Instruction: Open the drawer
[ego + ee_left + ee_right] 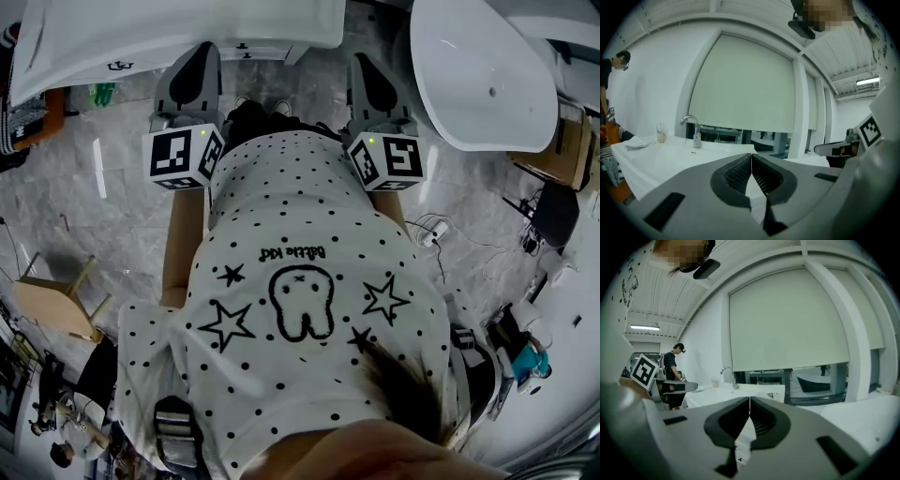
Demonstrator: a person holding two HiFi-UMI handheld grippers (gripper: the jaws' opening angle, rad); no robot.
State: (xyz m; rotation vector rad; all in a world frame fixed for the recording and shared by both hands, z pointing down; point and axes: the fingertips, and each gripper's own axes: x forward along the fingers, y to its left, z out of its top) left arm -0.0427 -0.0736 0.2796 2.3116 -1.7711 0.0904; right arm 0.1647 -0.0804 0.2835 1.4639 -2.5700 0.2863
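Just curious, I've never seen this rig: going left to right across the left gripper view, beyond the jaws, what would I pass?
Person → cloth → glass → faucet → right hand-held gripper.

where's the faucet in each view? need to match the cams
Head view: not made out.
Left gripper view: faucet left of centre, on the counter's far side.
Right gripper view: faucet just left of centre, above the jaws.
Shared landmark: white counter, at the head view's top, and under the faucet in both gripper views.
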